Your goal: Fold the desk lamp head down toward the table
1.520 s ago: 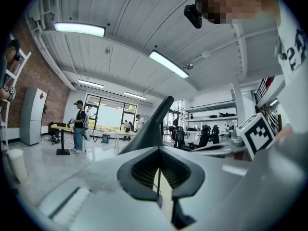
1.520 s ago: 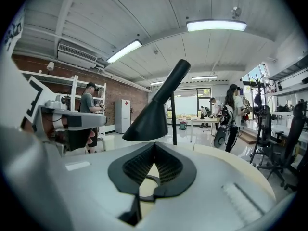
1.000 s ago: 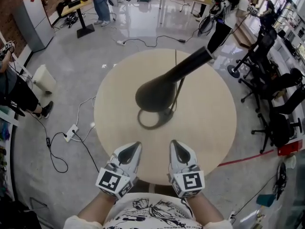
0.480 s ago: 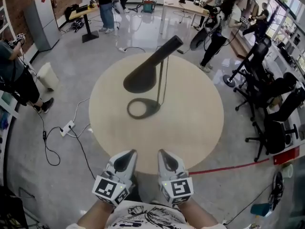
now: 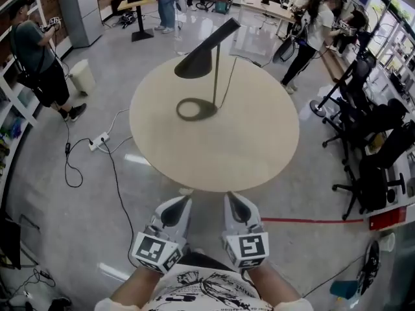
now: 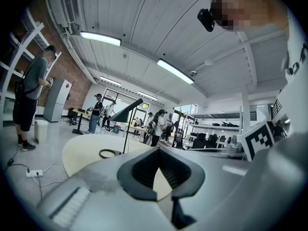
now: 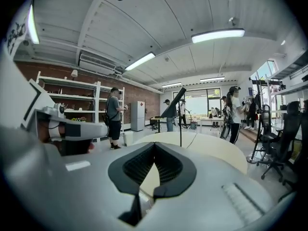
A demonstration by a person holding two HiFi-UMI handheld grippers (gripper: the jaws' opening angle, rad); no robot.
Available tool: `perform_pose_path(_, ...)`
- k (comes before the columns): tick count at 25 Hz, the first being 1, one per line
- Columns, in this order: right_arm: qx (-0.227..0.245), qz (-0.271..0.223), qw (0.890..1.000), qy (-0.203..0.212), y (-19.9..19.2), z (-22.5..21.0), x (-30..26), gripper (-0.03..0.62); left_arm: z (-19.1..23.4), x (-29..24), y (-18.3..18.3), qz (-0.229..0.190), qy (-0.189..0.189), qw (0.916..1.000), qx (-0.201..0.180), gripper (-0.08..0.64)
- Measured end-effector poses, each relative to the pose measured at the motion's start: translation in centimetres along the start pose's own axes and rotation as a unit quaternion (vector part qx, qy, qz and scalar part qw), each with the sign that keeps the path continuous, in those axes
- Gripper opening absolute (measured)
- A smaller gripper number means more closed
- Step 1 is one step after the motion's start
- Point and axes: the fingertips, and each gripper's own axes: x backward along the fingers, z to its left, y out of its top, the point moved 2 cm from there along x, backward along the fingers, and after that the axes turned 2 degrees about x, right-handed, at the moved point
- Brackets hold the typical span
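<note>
Off table (image 5: 249, 141) near edge, L tool (image 5: 176, 207) & R tool (image 5: 236, 206), tips meeting, empty per gripper views, desk lamp (image 5: 194, 64) beyond.

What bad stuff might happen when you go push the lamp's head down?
The lamp stands on a thin pole and a small ring base, so a hard push may tip it. Its cord runs off the table's far edge and might snag. A cable lies on the floor beside the table; you might trip.
</note>
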Motion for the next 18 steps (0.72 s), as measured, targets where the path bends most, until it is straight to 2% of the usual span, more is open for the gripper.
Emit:
perform_pose_path(7, 0.001, 0.003, 1.000, 0.015, -1.2, 1.5, 4.4, 0.009, -1.3, 4.6, -1.2, -0.006, 0.043, 0.9990, 0.008, 0.005)
perform_pose_path(10, -0.006, -0.019, 1.000, 0.016, -0.4, 2.3, 5.7, 0.009, -1.8, 5.8, -0.8, -0.014, 0.041, 0.9990, 0.015, 0.005)
perform_pose_path(13, -0.011, -0.041, 0.999, 0.016, 0.7, 3.7, 6.7, 0.009, -2.1, 6.9, 0.1, -0.026, 0.038, 0.9989, 0.003, 0.005)
perform_pose_path(18, -0.009, -0.035, 0.999, 0.010, 1.4, 6.0, 8.0, 0.009, -2.5, 8.4, 1.3, -0.019, 0.021, 0.9995, -0.011, 0.005)
